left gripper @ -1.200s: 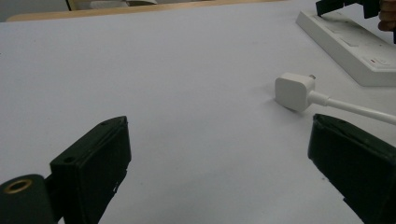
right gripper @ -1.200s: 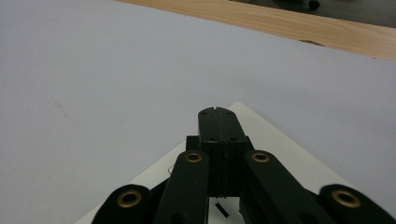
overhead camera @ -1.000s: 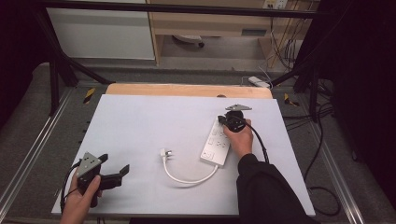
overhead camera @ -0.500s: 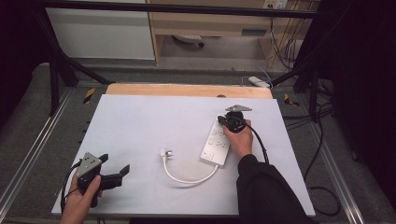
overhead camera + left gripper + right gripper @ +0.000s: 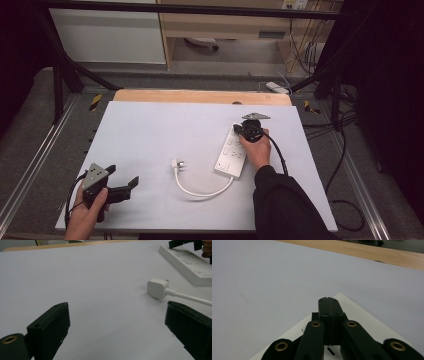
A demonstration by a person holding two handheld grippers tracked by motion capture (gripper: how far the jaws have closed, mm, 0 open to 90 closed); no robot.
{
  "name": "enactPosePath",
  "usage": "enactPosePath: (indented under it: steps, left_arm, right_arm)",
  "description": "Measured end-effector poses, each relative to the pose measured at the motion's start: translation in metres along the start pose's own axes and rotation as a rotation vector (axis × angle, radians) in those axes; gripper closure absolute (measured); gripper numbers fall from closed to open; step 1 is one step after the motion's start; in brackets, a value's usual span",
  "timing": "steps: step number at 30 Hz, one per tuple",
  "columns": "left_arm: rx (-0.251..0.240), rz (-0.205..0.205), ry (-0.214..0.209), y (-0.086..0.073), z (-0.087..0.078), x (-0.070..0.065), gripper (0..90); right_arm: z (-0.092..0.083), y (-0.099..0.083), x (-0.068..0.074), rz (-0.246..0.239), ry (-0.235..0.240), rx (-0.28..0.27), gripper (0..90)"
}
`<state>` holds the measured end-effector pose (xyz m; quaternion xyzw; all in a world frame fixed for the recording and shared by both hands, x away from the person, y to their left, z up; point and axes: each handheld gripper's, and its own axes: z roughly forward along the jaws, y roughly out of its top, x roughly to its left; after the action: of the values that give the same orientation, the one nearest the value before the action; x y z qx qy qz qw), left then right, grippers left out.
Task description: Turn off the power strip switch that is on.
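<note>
A white power strip (image 5: 231, 152) lies on the white table sheet (image 5: 160, 135) right of centre, its far end (image 5: 352, 312) under my right gripper (image 5: 239, 131). That gripper's jaws are pressed together with nothing between them, and their tip (image 5: 328, 301) rests over the strip's far end. The strip's white cable (image 5: 200, 191) curls to the left and ends in a white plug (image 5: 175, 164) lying on the sheet. My left gripper (image 5: 125, 180) sits near the front left corner, open and empty. In the left gripper view the plug (image 5: 157, 288) lies ahead to the right, beyond the jaws.
A wooden strip (image 5: 200, 96) borders the table's far edge. Metal frame rails (image 5: 35, 165) run along both sides. Cables (image 5: 345, 150) trail on the floor at the right. A person's dark sleeve (image 5: 285, 205) reaches in from the bottom right.
</note>
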<state>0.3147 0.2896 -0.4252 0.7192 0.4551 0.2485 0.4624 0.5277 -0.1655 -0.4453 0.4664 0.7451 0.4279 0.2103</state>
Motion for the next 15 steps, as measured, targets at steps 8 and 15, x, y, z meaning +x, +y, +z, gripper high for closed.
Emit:
enactPosePath:
  steps: [8, 15]
  left_arm:
    - [0.000, 0.000, 0.001, -0.0001, 0.0001, 0.0000, 6.0]
    - [-0.001, -0.002, 0.003, 0.0000, -0.0005, 0.0005, 6.0]
  right_arm:
    - [0.0004, 0.0004, 0.0004, 0.002, -0.002, 0.001, 90.0]
    - [-0.0001, 0.0006, 0.0005, 0.002, -0.004, 0.004, 90.0]
